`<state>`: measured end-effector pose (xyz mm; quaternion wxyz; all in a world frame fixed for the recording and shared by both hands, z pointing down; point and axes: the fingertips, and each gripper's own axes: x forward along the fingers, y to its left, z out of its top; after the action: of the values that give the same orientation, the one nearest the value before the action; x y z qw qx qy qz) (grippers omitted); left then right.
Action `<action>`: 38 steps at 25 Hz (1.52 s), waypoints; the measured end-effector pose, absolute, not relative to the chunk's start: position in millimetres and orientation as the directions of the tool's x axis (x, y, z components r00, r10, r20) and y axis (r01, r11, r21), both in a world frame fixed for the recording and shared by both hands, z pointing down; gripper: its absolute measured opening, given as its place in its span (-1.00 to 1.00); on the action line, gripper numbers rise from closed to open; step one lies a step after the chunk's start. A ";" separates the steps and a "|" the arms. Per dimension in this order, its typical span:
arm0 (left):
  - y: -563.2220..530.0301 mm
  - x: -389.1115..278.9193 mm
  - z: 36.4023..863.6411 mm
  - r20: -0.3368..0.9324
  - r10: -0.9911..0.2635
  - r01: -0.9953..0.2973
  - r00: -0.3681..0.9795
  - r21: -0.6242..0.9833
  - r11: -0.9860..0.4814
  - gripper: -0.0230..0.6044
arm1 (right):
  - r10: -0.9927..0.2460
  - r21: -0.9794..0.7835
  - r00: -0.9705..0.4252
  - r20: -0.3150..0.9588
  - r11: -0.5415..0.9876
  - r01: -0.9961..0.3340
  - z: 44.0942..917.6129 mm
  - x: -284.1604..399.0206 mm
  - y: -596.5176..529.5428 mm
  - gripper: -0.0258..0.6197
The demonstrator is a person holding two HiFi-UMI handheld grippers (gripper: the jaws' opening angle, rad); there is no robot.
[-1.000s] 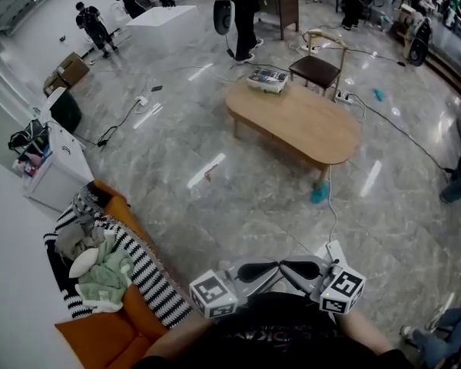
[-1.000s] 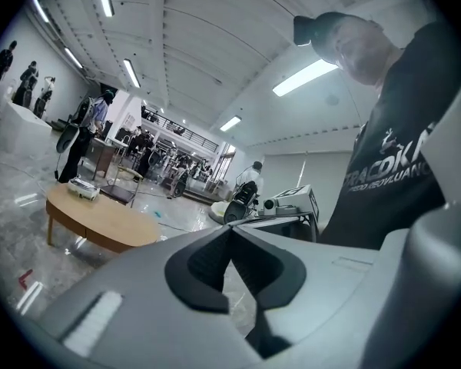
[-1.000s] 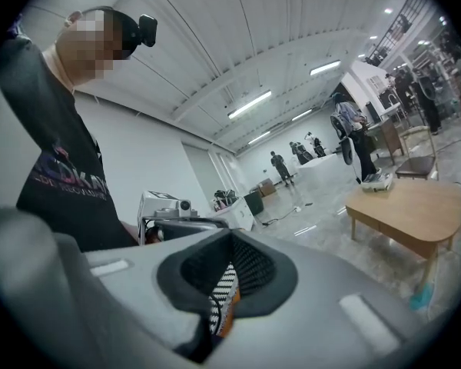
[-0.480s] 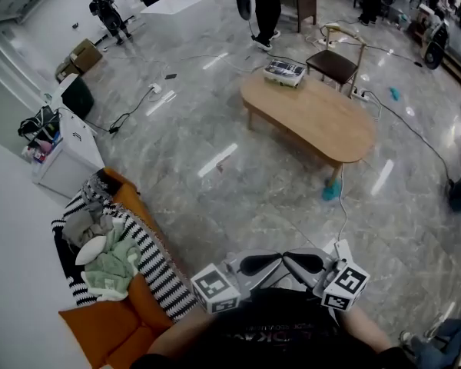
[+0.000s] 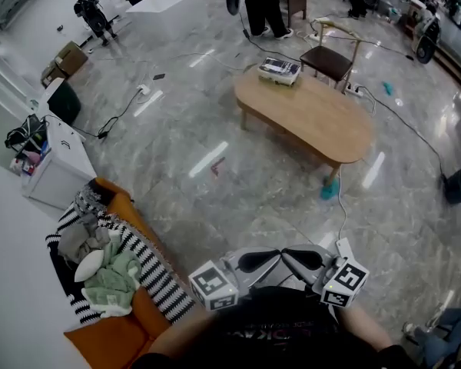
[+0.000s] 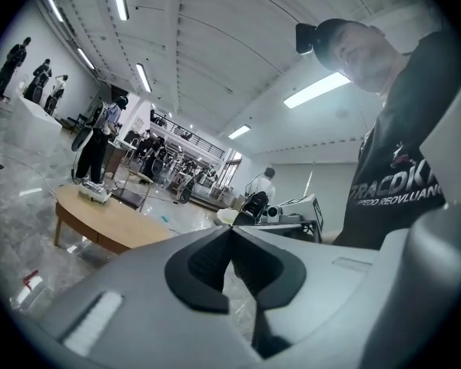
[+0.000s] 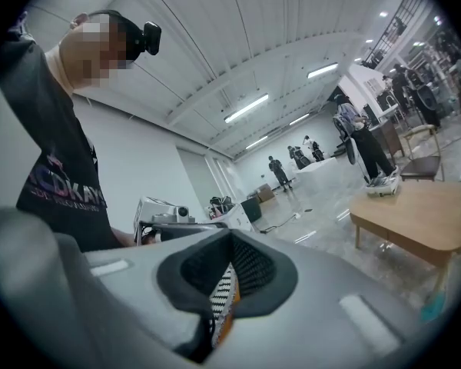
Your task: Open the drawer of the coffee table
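Standing shut, seemingly empty — left tool (image 6: 231, 231), right tool (image 7: 230, 239); coffee table (image 5: 307, 118) apart.

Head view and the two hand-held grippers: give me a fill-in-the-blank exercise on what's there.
The white device on the coffee table lies at the end nearest the ____.
The left hand-held gripper and right hand-held gripper both have jaws ____.
The striped blanket lies on an ____ sofa.
Missing words: chair; shut; orange.
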<state>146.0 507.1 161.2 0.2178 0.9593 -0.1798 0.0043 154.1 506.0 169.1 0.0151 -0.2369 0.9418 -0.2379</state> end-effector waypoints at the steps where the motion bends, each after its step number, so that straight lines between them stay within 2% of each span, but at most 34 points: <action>1: 499.9 136.8 160.0 0.084 -0.339 -0.342 0.937 0.416 -0.843 -0.93 | -0.458 -0.455 -0.885 0.085 0.772 -0.444 167.9 145.0 498.8 -0.92; 10: 428.3 26.9 168.0 0.099 -0.353 -0.361 0.930 0.414 -0.835 -0.93 | -0.512 -0.428 -0.852 0.111 0.749 -0.506 168.3 51.5 431.0 -0.92; 23: 351.9 -105.2 178.6 0.103 -0.398 -0.402 0.912 0.425 -0.811 -0.93 | -0.633 -0.396 -0.758 0.155 0.663 -0.635 172.6 -29.3 351.9 -0.92; 31: 328.1 -146.6 188.9 0.111 -0.469 -0.467 0.876 0.437 -0.769 -0.93 | -0.627 -0.388 -0.753 0.199 0.655 -0.648 184.9 -46.9 322.0 -0.92; 38: 271.7 -155.4 205.3 0.142 -0.516 -0.516 0.845 0.468 -0.717 -0.93 | -0.600 -0.412 -0.774 0.204 0.664 -0.624 199.7 -48.8 255.9 -0.92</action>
<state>-155.4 271.7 205.3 0.2528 0.9266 -0.2784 0.0007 -48.8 255.9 199.7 -0.0253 -0.3354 0.9119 -0.2351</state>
